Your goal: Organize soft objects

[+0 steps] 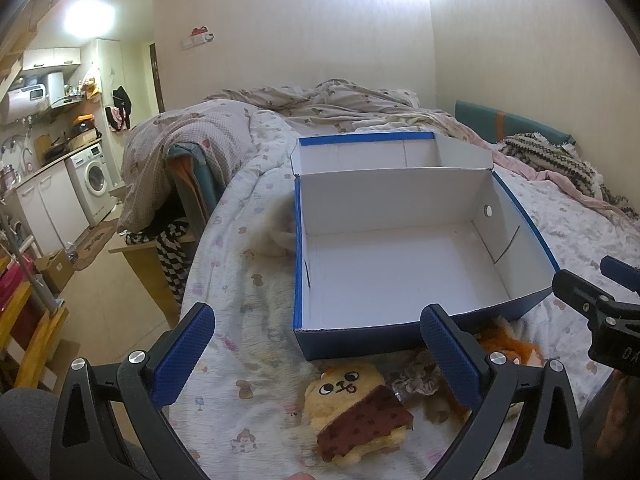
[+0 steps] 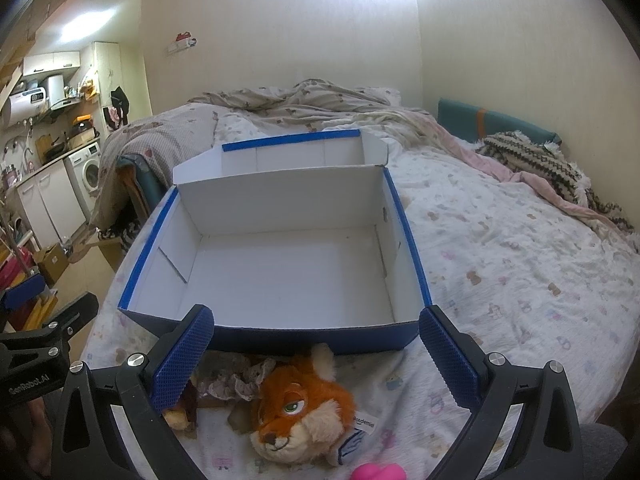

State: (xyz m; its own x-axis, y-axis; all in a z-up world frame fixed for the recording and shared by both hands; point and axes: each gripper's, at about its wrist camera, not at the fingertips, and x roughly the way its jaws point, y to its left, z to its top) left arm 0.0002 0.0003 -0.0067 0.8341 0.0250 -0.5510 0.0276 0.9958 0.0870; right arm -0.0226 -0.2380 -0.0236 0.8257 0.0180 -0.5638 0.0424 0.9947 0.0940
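Observation:
An open blue box (image 1: 400, 336) with a white inside stands empty on the bed, its lid folded back; it also fills the right wrist view (image 2: 280, 336). In front of it lie a yellow bear plush with a brown scarf (image 1: 352, 408), a frilly scrunchie (image 1: 416, 380) (image 2: 236, 380) and an orange fox plush (image 2: 300, 412) (image 1: 508, 346). A pink soft item (image 2: 378, 472) peeks in at the bottom. My left gripper (image 1: 316, 358) hangs open above the bear. My right gripper (image 2: 316, 358) hangs open above the fox. Neither holds anything.
The bed (image 2: 500, 280) has a patterned sheet, a rumpled duvet (image 1: 320, 100) at the far end and a knitted blanket (image 2: 532, 156) at the right. The bed's left edge drops to a tiled floor (image 1: 112, 296). A kitchen with a washing machine (image 1: 94, 178) lies beyond.

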